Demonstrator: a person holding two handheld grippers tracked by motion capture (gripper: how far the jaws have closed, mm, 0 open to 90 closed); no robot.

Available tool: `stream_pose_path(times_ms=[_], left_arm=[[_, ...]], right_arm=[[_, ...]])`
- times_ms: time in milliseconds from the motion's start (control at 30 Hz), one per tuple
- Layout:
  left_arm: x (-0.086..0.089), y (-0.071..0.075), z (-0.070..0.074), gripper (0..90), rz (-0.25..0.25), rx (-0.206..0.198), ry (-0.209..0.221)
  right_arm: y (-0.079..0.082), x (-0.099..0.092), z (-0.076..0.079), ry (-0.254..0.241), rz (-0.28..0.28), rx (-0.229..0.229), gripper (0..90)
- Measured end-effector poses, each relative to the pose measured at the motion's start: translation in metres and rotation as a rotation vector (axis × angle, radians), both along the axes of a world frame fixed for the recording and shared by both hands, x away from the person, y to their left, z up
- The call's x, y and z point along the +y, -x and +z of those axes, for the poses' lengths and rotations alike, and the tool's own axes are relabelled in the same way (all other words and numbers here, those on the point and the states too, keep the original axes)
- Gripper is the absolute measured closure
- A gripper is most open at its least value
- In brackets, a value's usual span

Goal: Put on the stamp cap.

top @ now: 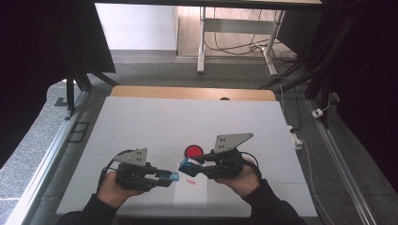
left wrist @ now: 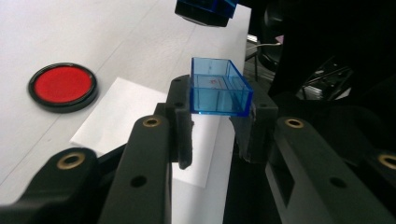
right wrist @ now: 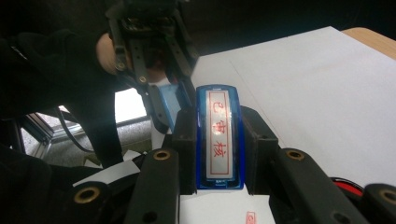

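The right tool [right wrist: 218, 140] pinches the blue stamp [right wrist: 219, 135] by its long flat sides, face up between its jaws, and the left tool [left wrist: 217, 116] pinches the stamp's clear blue cap [left wrist: 218, 88]; both look light, rigid, slippery plastic.

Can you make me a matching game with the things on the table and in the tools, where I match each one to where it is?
Things:
1. blue stamp
2. clear blue cap
3. red ink pad
4. small red stamp mark

Places:
A. lying on the white table, between the two tools
B. printed on the sheet of paper
C. clamped in the right tool
D. clamped in the left tool

Pairs: 1-C, 2-D, 3-A, 4-B
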State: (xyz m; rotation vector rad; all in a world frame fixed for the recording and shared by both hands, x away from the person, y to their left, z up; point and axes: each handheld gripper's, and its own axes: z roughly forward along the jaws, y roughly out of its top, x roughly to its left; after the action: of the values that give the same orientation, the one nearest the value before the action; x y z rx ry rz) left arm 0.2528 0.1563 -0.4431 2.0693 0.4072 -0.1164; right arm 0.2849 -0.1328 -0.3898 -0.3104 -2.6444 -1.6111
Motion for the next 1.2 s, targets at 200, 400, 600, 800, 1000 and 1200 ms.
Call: stream_pose_path(times_ms=[200,400,600,800,1000,1200], left_arm=[[-0.012,-0.006,-0.002,69.0,-0.053,0.017,0.014],[-0.017,-0.008,-0.006,68.9,-0.092,0.035,0.040],[-0.018,-0.007,-0.009,69.0,-0.122,0.047,0.048],[-0.018,-0.008,-0.011,69.1,-0.143,0.049,0.055],[-0.017,-0.008,-0.011,69.2,-0.169,0.049,0.077],[-0.016,-0.007,-0.010,69.3,-0.177,0.034,0.091]], right_arm=[[0.002,0.002,0.000,-0.014,0.031,0.003,71.2],[0.003,0.006,-0.003,-0.007,0.069,0.016,71.2],[0.006,0.011,-0.004,-0.003,0.104,0.025,71.3],[0.008,0.014,-0.005,0.000,0.129,0.029,71.2],[0.009,0.017,-0.005,0.001,0.154,0.030,71.3],[0.010,0.018,-0.005,-0.002,0.166,0.039,71.3]])
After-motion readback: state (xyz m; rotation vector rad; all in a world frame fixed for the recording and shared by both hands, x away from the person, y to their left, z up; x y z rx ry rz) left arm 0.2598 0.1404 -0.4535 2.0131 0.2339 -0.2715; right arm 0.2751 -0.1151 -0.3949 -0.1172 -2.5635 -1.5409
